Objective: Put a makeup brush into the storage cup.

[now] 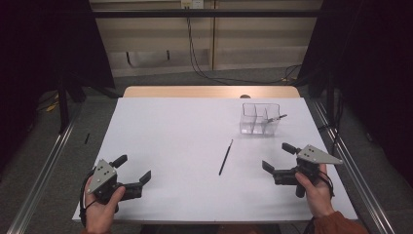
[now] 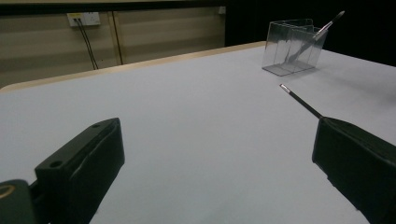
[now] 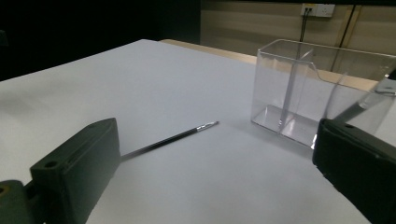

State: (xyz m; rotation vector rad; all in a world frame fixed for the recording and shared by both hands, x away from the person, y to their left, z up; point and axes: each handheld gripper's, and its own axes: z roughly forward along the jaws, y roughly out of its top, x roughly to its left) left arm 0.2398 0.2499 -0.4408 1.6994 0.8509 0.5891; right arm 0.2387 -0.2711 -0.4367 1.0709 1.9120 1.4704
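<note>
A thin black pen-like stick [image 1: 225, 157] lies on the white table sheet [image 1: 180, 146], a little right of the middle; it also appears as the stick [image 2: 301, 101] and the stick [image 3: 169, 139]. A clear divided box [image 1: 260, 118] stands at the back right with another thin stick [image 1: 275, 118] leaning out of it. The box [image 2: 293, 46] and box [image 3: 322, 91] show in both gripper views. My left gripper [image 1: 132, 169] rests open at the front left, held by a hand. My right gripper [image 1: 277, 157] is open at the front right, right of the lying stick.
The wooden table edge [image 1: 209, 91] runs along the back. Metal rails [image 1: 44, 170] flank the table on the floor. Cables [image 1: 195, 53] hang down the back wall. Dark curtains close both sides.
</note>
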